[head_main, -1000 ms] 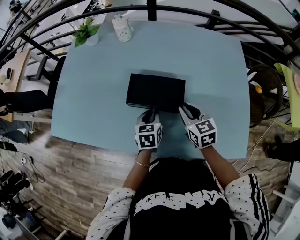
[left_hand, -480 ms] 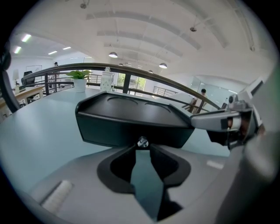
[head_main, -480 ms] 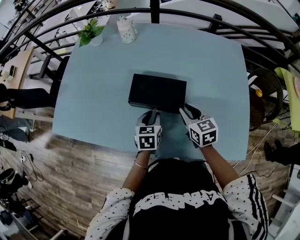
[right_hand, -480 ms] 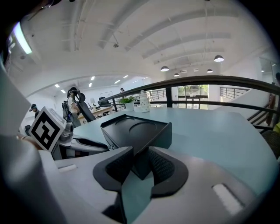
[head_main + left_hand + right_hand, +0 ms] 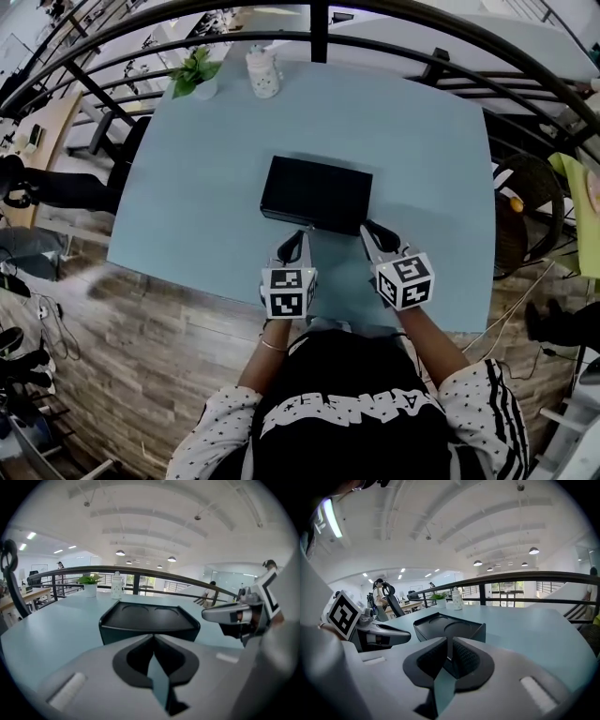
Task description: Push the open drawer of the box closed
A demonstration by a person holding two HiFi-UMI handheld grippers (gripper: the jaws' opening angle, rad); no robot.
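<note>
A black flat box (image 5: 317,193) lies in the middle of the light blue table (image 5: 187,187). Its front face looks flush, with no drawer sticking out. My left gripper (image 5: 302,234) is shut and empty, a short way in front of the box's near edge. My right gripper (image 5: 364,228) is shut too, just off the box's front right corner. In the left gripper view the box (image 5: 149,620) stands straight ahead of the closed left gripper (image 5: 153,637). The right gripper view shows the box (image 5: 447,627) ahead and left of the closed right gripper (image 5: 449,641).
A small potted plant (image 5: 197,70) and a white spotted jar (image 5: 263,73) stand at the table's far edge. A black curved railing (image 5: 319,19) runs behind the table. A wicker chair (image 5: 525,187) is at the right. Wooden floor lies below the near edge.
Both grippers have drawn back a little from the box's front toward the person. The box has not moved on the table.
</note>
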